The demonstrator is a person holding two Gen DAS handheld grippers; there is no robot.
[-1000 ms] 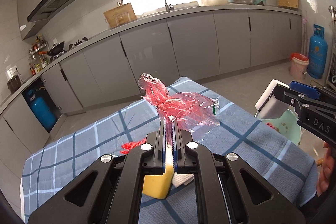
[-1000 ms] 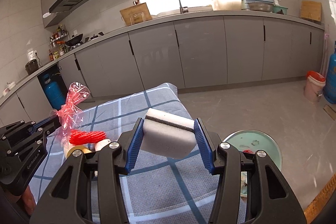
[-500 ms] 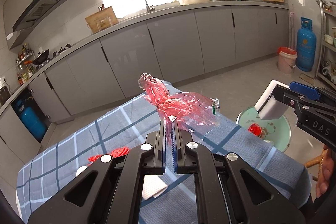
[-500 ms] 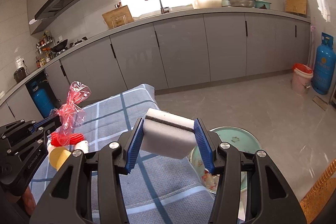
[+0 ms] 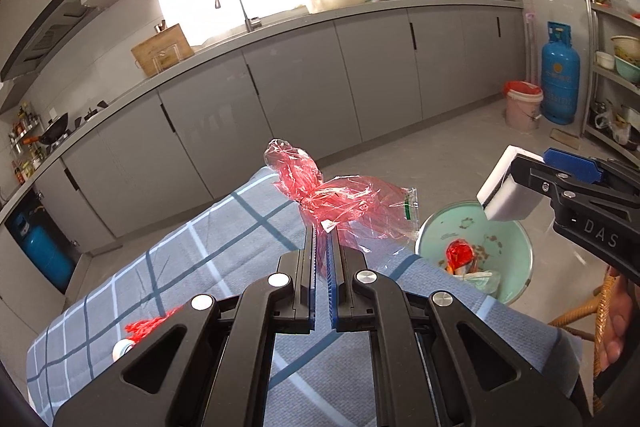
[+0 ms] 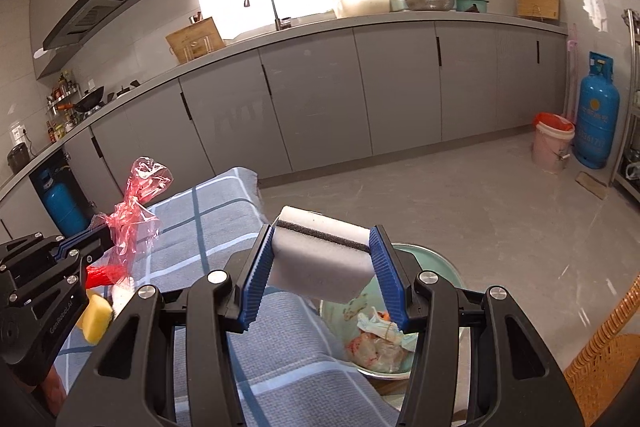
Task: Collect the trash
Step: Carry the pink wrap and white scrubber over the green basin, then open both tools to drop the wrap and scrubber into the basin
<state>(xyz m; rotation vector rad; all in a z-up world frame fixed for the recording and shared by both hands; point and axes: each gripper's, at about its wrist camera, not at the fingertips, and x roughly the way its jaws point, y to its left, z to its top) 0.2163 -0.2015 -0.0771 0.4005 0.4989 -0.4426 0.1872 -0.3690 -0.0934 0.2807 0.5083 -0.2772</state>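
Left tongs (image 5: 323, 227) clamped on crumpled red plastic wrapper (image 5: 328, 197) at frame centre, right tongs (image 6: 320, 259) clamped on white sponge (image 6: 320, 263), green trash bin (image 6: 432, 263) lower right beside checked table (image 5: 224, 239)

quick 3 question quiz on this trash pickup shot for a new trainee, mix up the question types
1. True or false: the left gripper is closed on the red plastic wrapper.
2. Multiple choice: the right gripper holds (A) a yellow sponge, (B) a white sponge with a dark layer, (C) nothing.
3. Short answer: where is the green bin relative to the checked tablecloth?

Key
1. True: the jaws are pinched on the wrapper's twisted part.
2. B: the white sponge sits squeezed between the blue pads.
3. On the floor just past the table's edge, already holding some rubbish, below the right gripper in its own view.
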